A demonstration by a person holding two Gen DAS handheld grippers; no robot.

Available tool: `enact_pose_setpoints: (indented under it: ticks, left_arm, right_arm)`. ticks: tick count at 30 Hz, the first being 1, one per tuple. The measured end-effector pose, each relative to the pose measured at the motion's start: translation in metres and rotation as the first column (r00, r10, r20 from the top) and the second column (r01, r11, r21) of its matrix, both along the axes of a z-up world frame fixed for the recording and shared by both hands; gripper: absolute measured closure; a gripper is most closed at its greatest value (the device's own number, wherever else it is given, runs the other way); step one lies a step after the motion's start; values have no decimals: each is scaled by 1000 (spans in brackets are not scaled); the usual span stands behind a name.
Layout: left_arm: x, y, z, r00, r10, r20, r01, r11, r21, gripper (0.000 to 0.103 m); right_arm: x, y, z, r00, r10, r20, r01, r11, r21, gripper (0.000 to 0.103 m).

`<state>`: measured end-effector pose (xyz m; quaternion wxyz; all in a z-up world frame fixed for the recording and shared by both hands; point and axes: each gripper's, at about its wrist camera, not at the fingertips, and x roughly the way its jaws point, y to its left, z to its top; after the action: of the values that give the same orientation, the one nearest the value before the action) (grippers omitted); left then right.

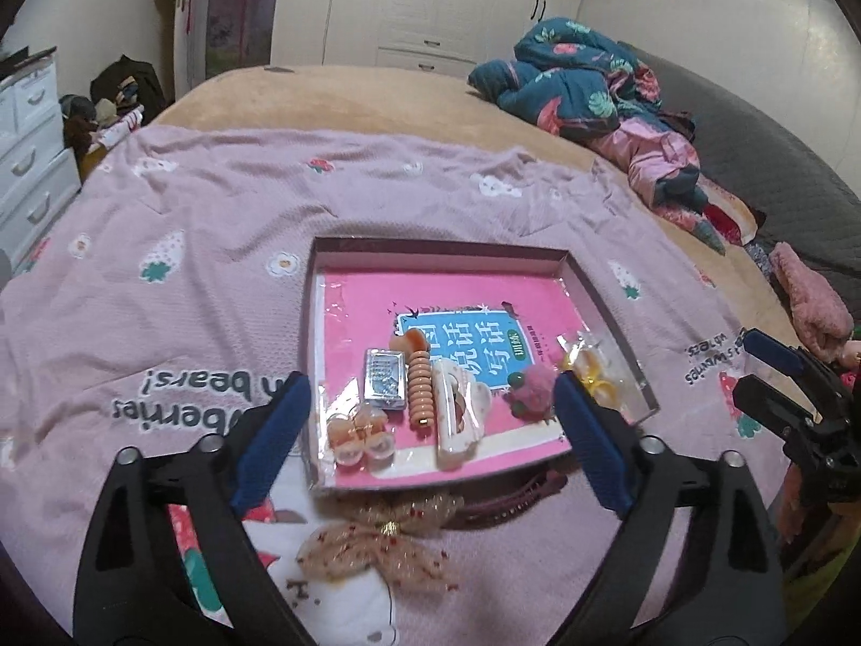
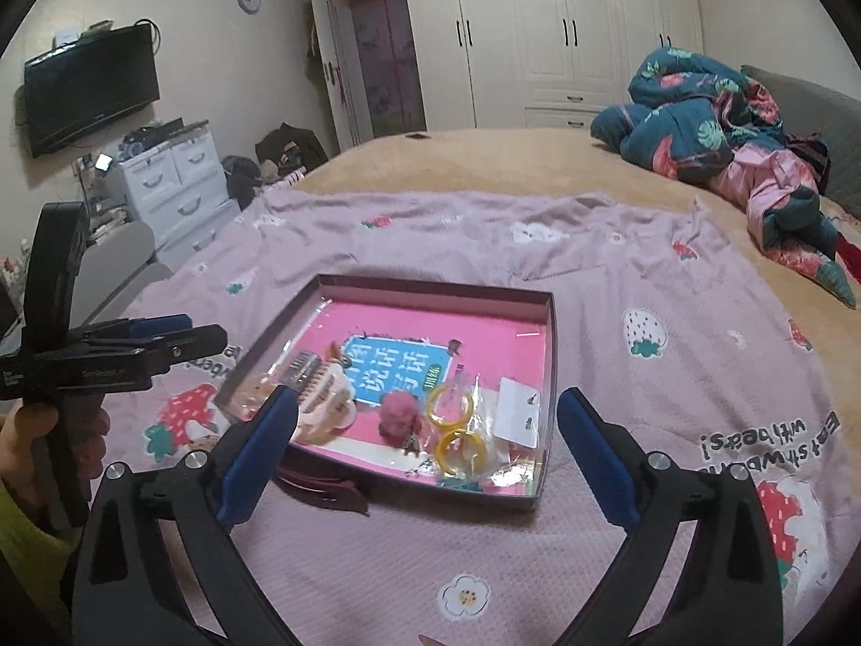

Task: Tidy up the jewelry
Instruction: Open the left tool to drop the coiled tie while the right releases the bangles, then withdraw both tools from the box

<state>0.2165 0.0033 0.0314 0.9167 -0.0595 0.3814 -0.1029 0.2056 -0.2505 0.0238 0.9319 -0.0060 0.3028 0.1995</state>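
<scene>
Left gripper: fingers wide apart, nothing between the pads; above the near edge of the tray.
Right gripper: fingers wide apart, empty; above the tray's near edge.
Tray: shallow box on the pink bedspread, straight ahead at 12 o'clock from both grippers.
In the tray: hair claw, coiled hair tie, silver clip, pink pompom, yellow hoops.
Mesh bow: on the bedspread, outside the tray at its 6 o'clock, below the left fingers, untouched.
Dark hair clip: just beside the tray's near edge, at 9 o'clock of the right gripper.
</scene>
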Motion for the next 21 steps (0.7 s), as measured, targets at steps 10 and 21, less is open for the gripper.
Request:
enact_pose_setpoints:
  ticks: [10, 21]
  left_arm:
    - [-40, 12, 6, 1000, 9, 18, -9, 1000, 11, 14]
    - [-67, 30, -30, 998, 16, -63, -12, 998, 57, 14]
  right_arm:
    - [-31, 10, 8, 999, 42, 23, -42, 999, -18, 6]
    - [-44, 29, -29, 995, 83, -60, -85, 995, -47, 6]
